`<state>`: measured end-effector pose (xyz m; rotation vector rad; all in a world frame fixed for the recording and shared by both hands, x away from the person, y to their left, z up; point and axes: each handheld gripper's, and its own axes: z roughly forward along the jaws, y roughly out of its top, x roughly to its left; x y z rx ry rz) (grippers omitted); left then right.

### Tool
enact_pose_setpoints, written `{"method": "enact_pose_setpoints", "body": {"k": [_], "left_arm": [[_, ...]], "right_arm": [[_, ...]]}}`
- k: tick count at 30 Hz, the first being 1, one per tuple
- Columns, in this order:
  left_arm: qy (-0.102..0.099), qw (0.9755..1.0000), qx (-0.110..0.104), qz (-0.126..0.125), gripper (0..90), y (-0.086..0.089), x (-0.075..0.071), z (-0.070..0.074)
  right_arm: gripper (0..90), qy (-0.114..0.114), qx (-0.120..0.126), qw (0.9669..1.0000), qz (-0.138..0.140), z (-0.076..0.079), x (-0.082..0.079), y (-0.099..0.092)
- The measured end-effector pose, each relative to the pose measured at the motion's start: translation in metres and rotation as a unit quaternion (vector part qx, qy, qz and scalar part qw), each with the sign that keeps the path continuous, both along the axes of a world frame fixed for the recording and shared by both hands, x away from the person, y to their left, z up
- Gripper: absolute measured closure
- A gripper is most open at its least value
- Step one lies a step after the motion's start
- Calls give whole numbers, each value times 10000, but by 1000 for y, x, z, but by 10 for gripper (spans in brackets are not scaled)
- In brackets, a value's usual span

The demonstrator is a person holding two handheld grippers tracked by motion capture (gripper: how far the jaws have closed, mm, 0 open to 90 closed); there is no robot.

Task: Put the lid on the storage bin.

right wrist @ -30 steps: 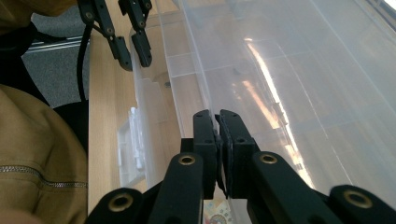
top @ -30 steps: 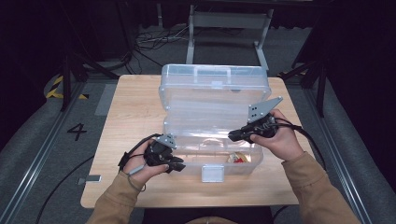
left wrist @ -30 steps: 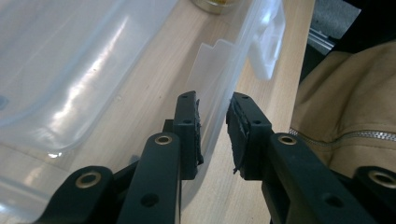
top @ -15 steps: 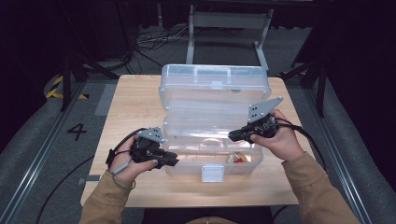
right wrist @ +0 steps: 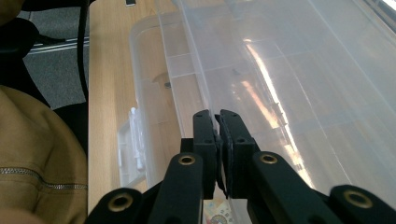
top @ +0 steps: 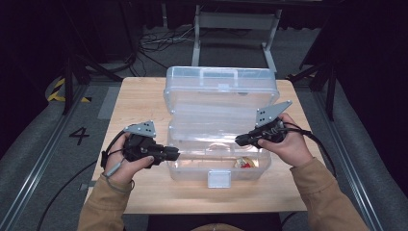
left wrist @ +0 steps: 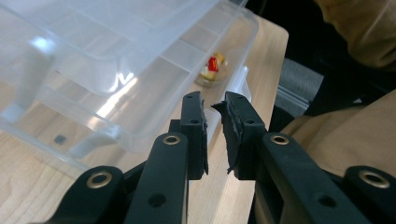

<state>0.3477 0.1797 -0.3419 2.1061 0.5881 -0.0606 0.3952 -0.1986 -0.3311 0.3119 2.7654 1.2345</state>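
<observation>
A clear plastic box (top: pixel 192 171) stands open on the wooden table (top: pixel 144 96), its lid (top: pixel 219 89) leaning back. A clear inner tray (top: pixel 211 120) sits tilted over the base. My right gripper (top: pixel 239 140) is shut on the thin right rim of the tray (right wrist: pixel 280 70), the rim running into the jaws (right wrist: pixel 215 114). My left gripper (top: pixel 174 154) hangs at the left end of the box. Its jaws (left wrist: pixel 214 105) have just been closing; a narrow gap is left and nothing is between them. A small red and yellow item (left wrist: pixel 212 65) lies in a front compartment (top: pixel 245 163).
The white latch (top: pixel 217 179) hangs on the box's front wall. Bare table lies left of the box and along the near edge (top: pixel 192 204). A metal stand (top: pixel 235 29) and cables sit on the dark floor beyond the table.
My left gripper has pulled back to the left and risen from the box's front left corner, and its jaws have narrowed. The right gripper and the tray have kept still.
</observation>
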Motion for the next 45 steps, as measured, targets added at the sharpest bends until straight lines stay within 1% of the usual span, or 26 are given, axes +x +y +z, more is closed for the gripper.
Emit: {"method": "enact_pose_setpoints", "body": {"k": [2, 5, 9, 10, 11, 12, 13, 15, 19, 23, 24, 28, 29, 31, 33, 34, 40, 45], "left_arm": [[6, 9996, -253, 93, 798, 4, 3, 3], [-67, 9989, -406, 226, 806, 7, 4, 6], [-196, 9975, -530, 415, 819, 9, 5, 10], [-196, 9975, -530, 415, 821, 9, 5, 10], [-280, 9967, -544, 530, 823, 9, 6, 12], [-305, 9963, -549, 591, 823, 10, 6, 13], [-305, 9963, -549, 591, 822, 10, 6, 13], [-332, 9950, -623, 700, 818, 11, 7, 14], [-392, 9930, -677, 882, 828, 10, 8, 15], [-497, 9904, -633, 1128, 833, 8, 8, 17], [-552, 9896, -623, 1173, 835, 9, 8, 17], [-599, 9862, -678, 1389, 843, 10, 10, 19], [-599, 9862, -678, 1389, 845, 10, 10, 19], [-655, 9841, -679, 1505, 848, 11, 11, 19], [-656, 9833, -692, 1550, 852, 11, 12, 19], [-656, 9833, -692, 1550, 852, 11, 12, 19], [-736, 9803, -731, 1678, 861, 11, 14, 20], [-756, 9794, -733, 1725, 872, 10, 15, 21]], "right_arm": [[865, -3, 6, 10000, -6, 0, 0, 0], [864, -3, 10, 10000, -10, 0, -1, 0], [863, -19, 17, 10000, -26, -1, -1, -1], [864, -22, 18, 10000, -29, -1, -1, -1], [864, -20, 18, 10000, -32, -1, -2, -1], [863, -17, 22, 10000, -33, -1, -2, -1], [863, -17, 22, 10000, -33, -1, -2, -1], [863, -20, 23, 10000, -43, -2, -3, -1], [863, -16, 51, 10000, -61, -3, -4, -2], [861, -13, 89, 9999, -75, -4, -5, -2], [861, -15, 91, 9999, -78, -4, -5, -2], [860, -6, 115, 9999, -87, -5, -6, -3], [860, -6, 115, 9999, -87, -5, -6, -3], [860, -33, 106, 9999, -95, -6, -7, -3], [859, -24, 104, 9999, -104, -6, -8, -3], [859, -24, 104, 9999, -104, -6, -8, -3], [858, -4, 122, 9999, -99, -8, -10, -3], [855, 35, 146, 9998, -110, -11, -12, -4]]}}
